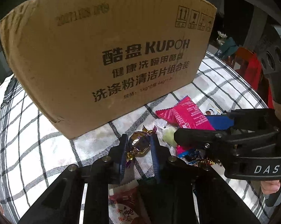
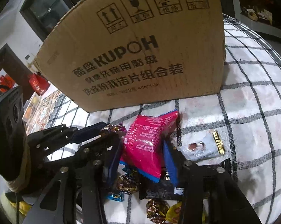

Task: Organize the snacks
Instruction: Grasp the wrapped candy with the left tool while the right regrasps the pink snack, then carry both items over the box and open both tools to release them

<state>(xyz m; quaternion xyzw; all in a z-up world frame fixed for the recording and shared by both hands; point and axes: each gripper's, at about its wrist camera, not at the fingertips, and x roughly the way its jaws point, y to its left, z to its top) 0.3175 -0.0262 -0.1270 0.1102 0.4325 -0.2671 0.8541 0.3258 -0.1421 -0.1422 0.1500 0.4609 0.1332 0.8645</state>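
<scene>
Snacks lie scattered on the checked cloth [image 2: 243, 102] in front of the cardboard box [image 1: 103, 56], which I take as my landmark. My left gripper [image 1: 138, 145] has its blue jaws narrowed onto a purple-and-gold wrapped candy [image 1: 139, 144]; both pads press its sides, just below the box's near corner. My right gripper [image 2: 143, 149] has its jaws set around the pink snack packet [image 2: 146, 140], which lies flat just in front of the box's printed face; the blue pads sit at the packet's two long edges, but I cannot tell whether they press it. Farther from the box, under and behind the packet, are a dark wrapper [image 2: 159, 188], several gold-foil candies [image 2: 127, 183] and a blue-wrapped one [image 2: 115, 196]. A small grey sachet [image 2: 202, 149] with a gold end lies to the right of the packet, also in front of the box. In the left wrist view a red-printed packet [image 1: 125, 203] lies beneath my left gripper's frame, on the side away from the box.
</scene>
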